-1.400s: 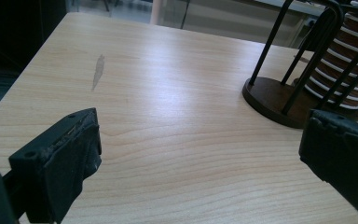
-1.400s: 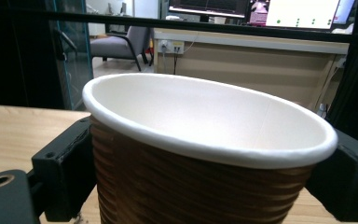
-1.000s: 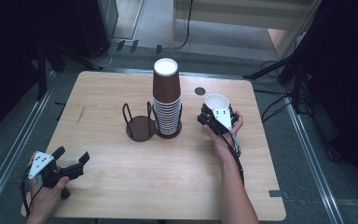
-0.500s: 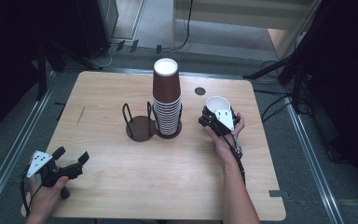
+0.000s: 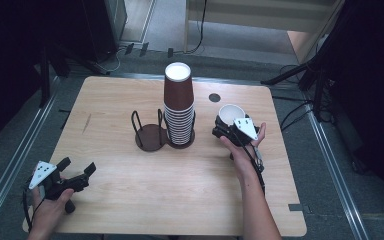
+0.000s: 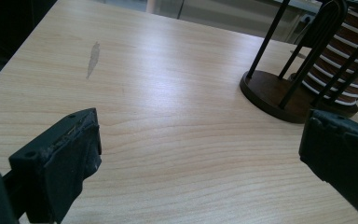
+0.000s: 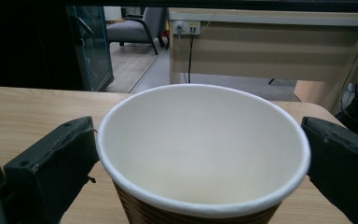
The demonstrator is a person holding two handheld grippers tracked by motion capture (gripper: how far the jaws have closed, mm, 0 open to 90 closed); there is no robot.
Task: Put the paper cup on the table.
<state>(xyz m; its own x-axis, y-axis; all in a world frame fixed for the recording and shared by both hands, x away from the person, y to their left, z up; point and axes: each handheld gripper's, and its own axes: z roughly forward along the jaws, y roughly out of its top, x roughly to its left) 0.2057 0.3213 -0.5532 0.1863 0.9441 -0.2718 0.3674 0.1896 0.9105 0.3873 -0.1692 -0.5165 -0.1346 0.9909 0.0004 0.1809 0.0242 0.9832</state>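
Compared with the frames from a second and half a second ago, very little is being changed: the left tongs (image 5: 75, 176) are being kept at the near left corner of the desk (image 5: 130, 200), shifted only slightly, and the right tongs (image 5: 223, 129) are being held in the same place on the right side, beside the stack. One loose paper cup (image 5: 228, 114) is being held upright on the desk, right of the stack and near the small dark hole (image 5: 214, 97) in the desktop. In the right gripper view, this cup (image 7: 200, 149) is being flanked by the two black jaws, set on either side of its rim, with the left jaw touching or nearly touching the rim; whether the cup is being squeezed cannot be told. The left tongs (image 6: 200, 154) are being held wide open over bare wood, with nothing between the jaws. One tall stack of brown paper cups (image 5: 179, 107) is being kept in one ring of a dark wire holder (image 5: 150, 134) at the middle of the desk; the holder's other ring, on the left, is being left without cups. Two tongs, one loose cup, one stack and one holder are being counted in all.
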